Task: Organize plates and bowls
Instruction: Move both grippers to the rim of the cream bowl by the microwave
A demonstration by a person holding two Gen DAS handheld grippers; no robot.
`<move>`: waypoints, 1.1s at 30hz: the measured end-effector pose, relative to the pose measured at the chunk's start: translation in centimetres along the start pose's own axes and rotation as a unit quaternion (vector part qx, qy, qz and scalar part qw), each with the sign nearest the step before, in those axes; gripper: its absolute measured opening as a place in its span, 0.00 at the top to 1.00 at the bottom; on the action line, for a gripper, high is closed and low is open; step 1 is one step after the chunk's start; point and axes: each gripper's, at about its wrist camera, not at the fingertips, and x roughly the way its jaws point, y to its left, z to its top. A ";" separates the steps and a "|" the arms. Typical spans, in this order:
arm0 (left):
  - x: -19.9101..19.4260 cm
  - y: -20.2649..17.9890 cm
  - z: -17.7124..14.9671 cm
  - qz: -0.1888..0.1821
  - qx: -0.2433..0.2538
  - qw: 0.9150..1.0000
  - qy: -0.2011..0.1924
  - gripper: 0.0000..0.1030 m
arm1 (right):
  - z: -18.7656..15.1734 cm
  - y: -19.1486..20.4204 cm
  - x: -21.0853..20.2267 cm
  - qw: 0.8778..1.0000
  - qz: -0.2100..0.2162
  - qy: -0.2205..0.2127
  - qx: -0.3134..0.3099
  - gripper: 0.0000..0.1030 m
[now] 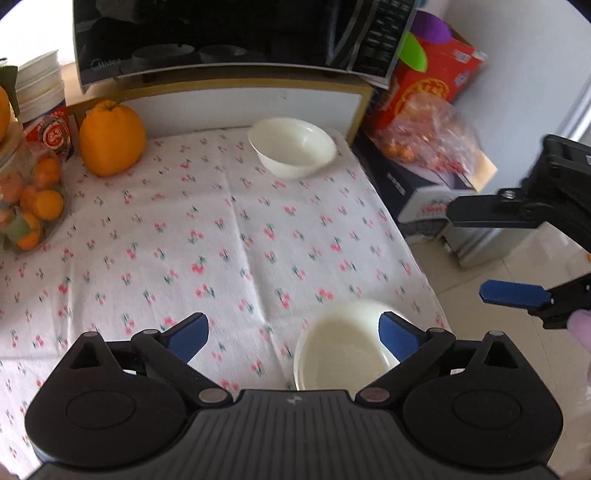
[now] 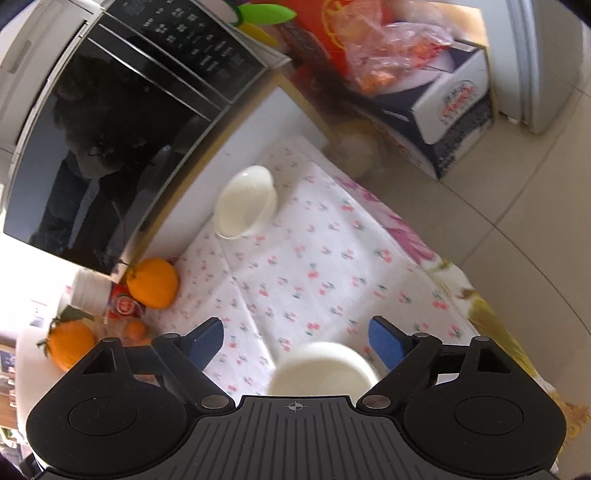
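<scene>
A white bowl (image 1: 291,147) stands at the far right of the cherry-print tablecloth (image 1: 207,236), near the microwave; it also shows in the right wrist view (image 2: 244,202). A second white bowl (image 1: 341,350) sits at the near right edge, partly under my left gripper (image 1: 293,334), which is open above it. My right gripper (image 2: 295,341) is open too, over the same near bowl (image 2: 323,369). The right gripper also shows in the left wrist view (image 1: 476,251), off the table's right side.
A black microwave (image 1: 229,33) stands behind the cloth. A large orange (image 1: 110,136), a bag of small oranges (image 1: 31,201) and paper cups (image 1: 42,99) stand at the left. Boxes and a bag of fruit (image 1: 428,125) lie right of the table, above tiled floor.
</scene>
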 end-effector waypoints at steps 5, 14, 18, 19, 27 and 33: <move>0.5 0.9 3.5 0.023 -0.016 1.000 -0.008 0.03 | 2.3 1.5 2.0 1.000 0.028 0.011 0.004 0.10; 2.9 2.1 8.4 0.065 -0.010 0.997 -0.028 0.01 | 6.5 2.5 6.9 0.999 0.034 0.024 0.003 0.10; 4.8 3.0 9.6 0.070 -0.016 0.997 -0.029 0.01 | 7.7 2.3 9.2 0.999 0.040 0.024 -0.001 0.10; 5.3 3.2 9.9 0.071 -0.017 0.997 -0.028 0.01 | 8.0 2.1 9.7 0.999 0.043 0.025 -0.001 0.10; 9.1 4.3 11.3 0.050 -0.025 0.998 -0.038 0.11 | 10.0 0.1 14.3 0.995 0.096 0.025 0.019 0.10; 11.3 4.7 12.0 0.014 -0.045 0.998 -0.042 0.31 | 11.2 -0.7 16.2 0.991 0.127 0.012 0.032 0.11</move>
